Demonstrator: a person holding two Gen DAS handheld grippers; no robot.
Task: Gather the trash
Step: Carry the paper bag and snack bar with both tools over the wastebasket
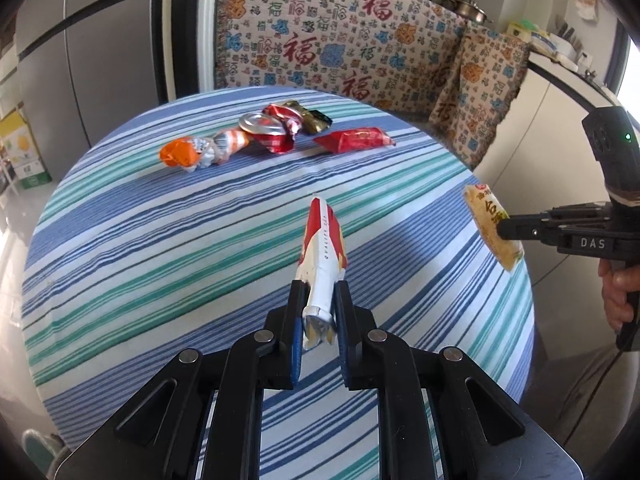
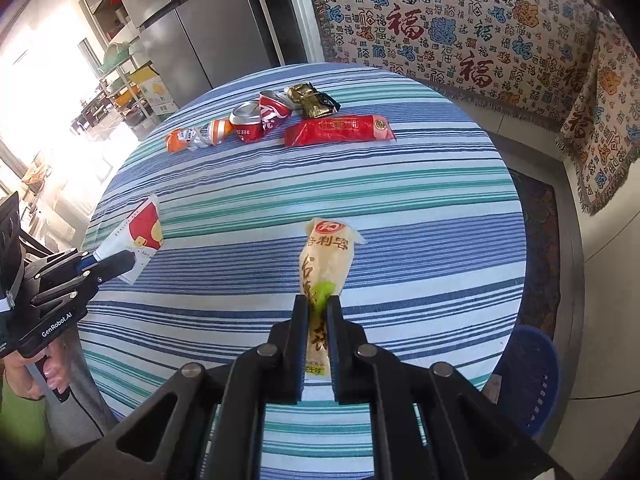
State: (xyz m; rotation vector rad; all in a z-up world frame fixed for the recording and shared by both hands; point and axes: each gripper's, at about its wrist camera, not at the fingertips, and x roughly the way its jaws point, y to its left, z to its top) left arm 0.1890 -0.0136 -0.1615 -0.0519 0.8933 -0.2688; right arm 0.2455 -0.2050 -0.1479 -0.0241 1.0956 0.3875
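Left gripper [image 1: 318, 300] pinches the red-and-white wrapper [image 1: 324, 248]; right gripper [image 2: 318, 312] clamps the yellow snack bag [image 2: 326, 264], each pointing lengthwise away from its jaws.

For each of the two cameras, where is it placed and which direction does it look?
Left wrist: on the left claw, looking down over the round striped table; it grips a red-white paper wrapper; the right claw and a hand show.
Right wrist: on the right claw, gripping a yellowish plastic snack bag; the left claw shows.
Both share the crushed red cans and the table.
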